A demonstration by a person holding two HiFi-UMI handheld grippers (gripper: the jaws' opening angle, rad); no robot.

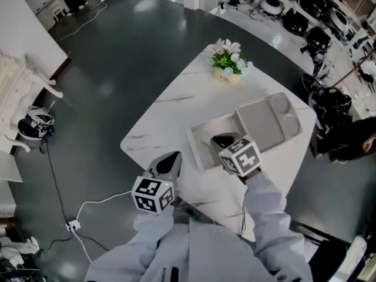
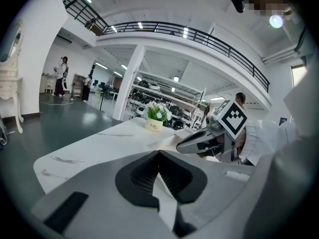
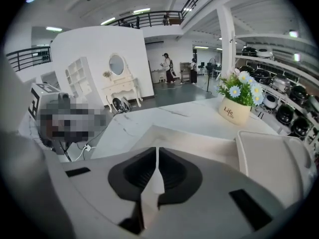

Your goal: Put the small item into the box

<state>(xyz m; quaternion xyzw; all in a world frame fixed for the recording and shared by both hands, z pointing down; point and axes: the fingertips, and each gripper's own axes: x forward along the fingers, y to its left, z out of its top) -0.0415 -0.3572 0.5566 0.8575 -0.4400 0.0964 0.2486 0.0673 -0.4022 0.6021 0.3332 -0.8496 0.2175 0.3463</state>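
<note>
An open white box [image 1: 198, 144] lies on the white marble table [image 1: 170, 113], with its grey lid [image 1: 267, 120] resting at its right end. My right gripper [image 1: 222, 140] hovers over the box, jaws together with nothing between them; the right gripper view shows the closed tips [image 3: 157, 151] above the box's near wall [image 3: 189, 136]. Left of the box, my left gripper [image 1: 170, 160] is over the table, also shut and empty [image 2: 159, 154]. No small item shows in any view, and the right gripper hides part of the box's inside.
A pot of flowers [image 1: 229, 65] stands at the table's far corner. The table's front-left edge [image 1: 132, 151] drops to a dark floor with a white cable [image 1: 88, 207]. Shelves of dark appliances [image 1: 305, 7] run along the back right. People stand far off in the hall [image 2: 62, 76].
</note>
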